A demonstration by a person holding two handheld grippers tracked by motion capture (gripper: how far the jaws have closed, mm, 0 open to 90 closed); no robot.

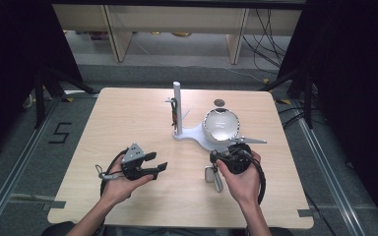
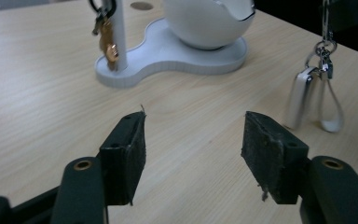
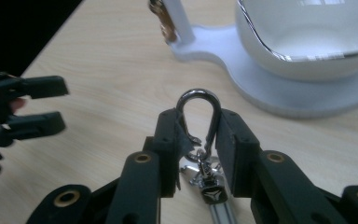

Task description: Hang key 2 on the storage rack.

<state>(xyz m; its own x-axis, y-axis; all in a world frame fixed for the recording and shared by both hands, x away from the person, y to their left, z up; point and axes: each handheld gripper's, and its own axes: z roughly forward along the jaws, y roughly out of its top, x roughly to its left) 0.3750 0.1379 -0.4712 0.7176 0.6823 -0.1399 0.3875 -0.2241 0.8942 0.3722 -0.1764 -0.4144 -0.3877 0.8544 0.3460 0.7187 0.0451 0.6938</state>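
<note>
A: What is around you?

B: You sit at a pale wood-grain table [image 1: 128,128] on a dark grey floor, with black curtains at both sides, light cabinets across the back and loose cables at the far right. A strip of tape on the floor to your left reads "5".

A: And on the table?

B: A white stand [image 1: 197,133] sits right of the middle. Its base carries a white bowl [image 1: 221,124] with a shiny rim, and its upright post [image 1: 177,108] has a small brass-coloured key [image 2: 108,44] hanging from a hook. A small dark hole [image 1: 219,102] shows in the table behind the bowl.

A: My grippers?

B: Your right gripper [image 3: 199,135] is closed on the silver carabiner [image 3: 198,112] of a key bunch. Its silver fob [image 2: 299,97] and loop [image 2: 331,109] hang below, just in front of the stand's base. The bowl stands just beyond it.

A: The left?

B: Your left gripper [image 1: 153,163] hovers over bare table, well apart from the stand. Its jaws are spread wide and hold nothing.
</note>
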